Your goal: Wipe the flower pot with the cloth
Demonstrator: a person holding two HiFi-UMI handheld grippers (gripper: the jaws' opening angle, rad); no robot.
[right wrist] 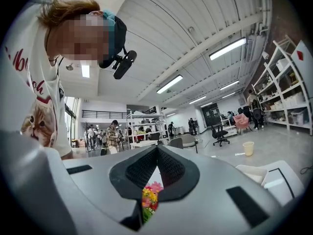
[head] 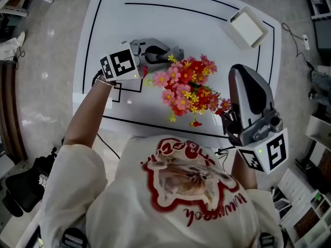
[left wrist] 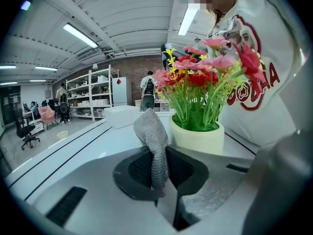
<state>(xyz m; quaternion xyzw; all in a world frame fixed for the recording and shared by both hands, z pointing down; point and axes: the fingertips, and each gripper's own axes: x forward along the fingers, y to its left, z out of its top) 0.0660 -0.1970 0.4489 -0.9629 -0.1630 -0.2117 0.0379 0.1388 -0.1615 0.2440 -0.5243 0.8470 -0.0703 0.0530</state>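
While left tool (left wrist: pixel 161 153) pinches cloth (left wrist: pixel 150 129), pot (left wrist: pixel 198 140) holds flowers (left wrist: pixel 200 77).

The right gripper (right wrist: pixel 156 152) has its jaws together, pink and yellow flowers (right wrist: pixel 150 196) showing beneath them.

L tongs (left wrist: pixel 159 155) pinch cloth (left wrist: pixel 151 131), tilted down; R tongs (right wrist: pixel 156 151) closed, level.

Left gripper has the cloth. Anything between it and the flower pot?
Nothing visible. In the left gripper view the cloth, clamped in the jaws of the left gripper, faces the side wall of the flower pot with nothing showing between them. The flowers spread above the rim, not in front of the wall.
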